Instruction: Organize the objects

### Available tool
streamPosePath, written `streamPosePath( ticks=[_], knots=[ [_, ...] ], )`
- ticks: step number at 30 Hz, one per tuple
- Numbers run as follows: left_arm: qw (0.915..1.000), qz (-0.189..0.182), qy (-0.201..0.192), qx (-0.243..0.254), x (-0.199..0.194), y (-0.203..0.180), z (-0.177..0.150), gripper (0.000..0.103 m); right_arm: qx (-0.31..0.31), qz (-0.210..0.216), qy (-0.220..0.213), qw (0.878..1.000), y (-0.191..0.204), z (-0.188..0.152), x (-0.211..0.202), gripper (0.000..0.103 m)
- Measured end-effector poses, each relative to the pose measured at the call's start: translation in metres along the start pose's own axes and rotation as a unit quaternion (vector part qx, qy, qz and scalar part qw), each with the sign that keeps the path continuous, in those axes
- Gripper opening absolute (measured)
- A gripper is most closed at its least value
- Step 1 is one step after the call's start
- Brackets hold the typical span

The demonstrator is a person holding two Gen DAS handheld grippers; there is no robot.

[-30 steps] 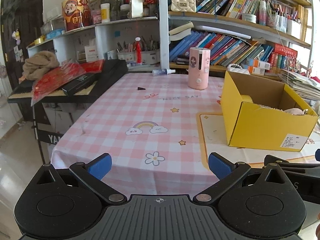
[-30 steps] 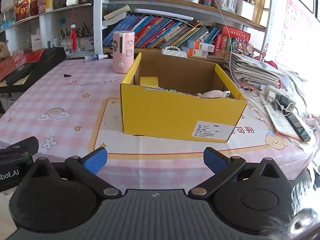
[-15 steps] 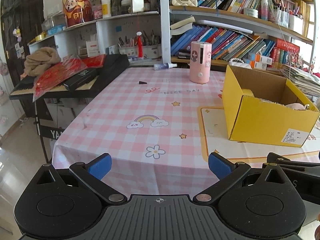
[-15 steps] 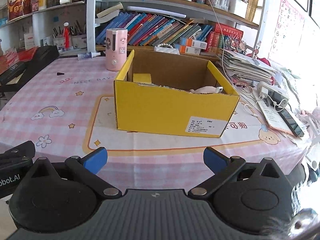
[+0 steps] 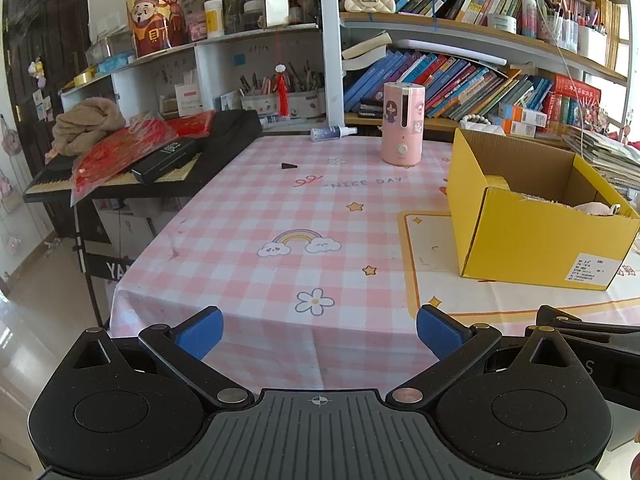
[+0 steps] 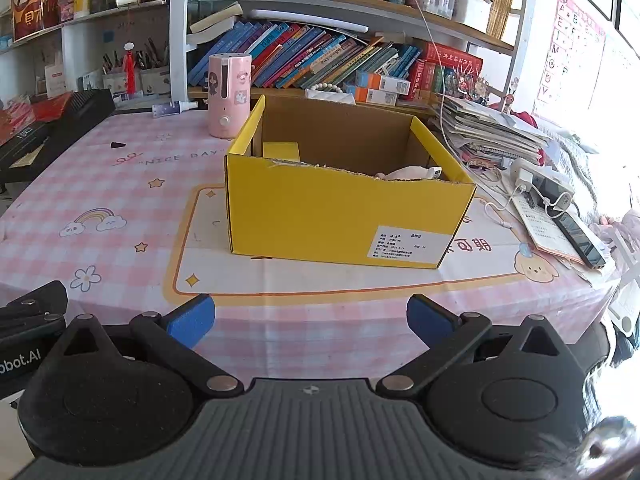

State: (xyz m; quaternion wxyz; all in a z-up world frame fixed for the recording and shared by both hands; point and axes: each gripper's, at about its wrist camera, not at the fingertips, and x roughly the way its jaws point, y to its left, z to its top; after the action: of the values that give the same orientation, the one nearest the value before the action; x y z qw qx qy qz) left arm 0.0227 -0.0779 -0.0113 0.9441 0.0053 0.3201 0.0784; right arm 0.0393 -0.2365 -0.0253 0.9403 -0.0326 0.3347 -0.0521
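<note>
An open yellow cardboard box [image 6: 344, 208] stands on the pink checked tablecloth [image 5: 280, 216]; the same yellow box [image 5: 532, 224] lies at the right in the left wrist view. Inside it I see a pale pinkish item [image 6: 408, 173] and a small yellow piece [image 6: 281, 151]. A pink cylinder device [image 5: 401, 129] stands upright behind the box, also seen as the pink cylinder [image 6: 229, 95]. My left gripper [image 5: 319, 333] is open and empty off the table's front edge. My right gripper [image 6: 310, 320] is open and empty, in front of the box.
A small spray bottle [image 5: 332, 133] lies at the table's back. A tiny black cone [image 5: 289, 166] sits on the cloth. A keyboard with red packets [image 5: 132, 156] stands left. Papers, a phone [image 6: 580, 236] and a charger lie right. Bookshelves [image 6: 320, 52] fill the back.
Both grippers have pulled back and risen from the table; the box and pink cylinder look farther off. Both stay open and empty.
</note>
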Motion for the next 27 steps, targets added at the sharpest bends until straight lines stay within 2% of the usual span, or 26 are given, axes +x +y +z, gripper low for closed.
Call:
streamPosePath(
  ticks=[27],
  knots=[
    [0.9999, -0.005, 0.009, -0.006, -0.0016, 0.0039, -0.0013, 0.103, 0.0, 0.003, 0.005, 1.0, 0.002, -0.002, -0.002, 0.103]
  ],
)
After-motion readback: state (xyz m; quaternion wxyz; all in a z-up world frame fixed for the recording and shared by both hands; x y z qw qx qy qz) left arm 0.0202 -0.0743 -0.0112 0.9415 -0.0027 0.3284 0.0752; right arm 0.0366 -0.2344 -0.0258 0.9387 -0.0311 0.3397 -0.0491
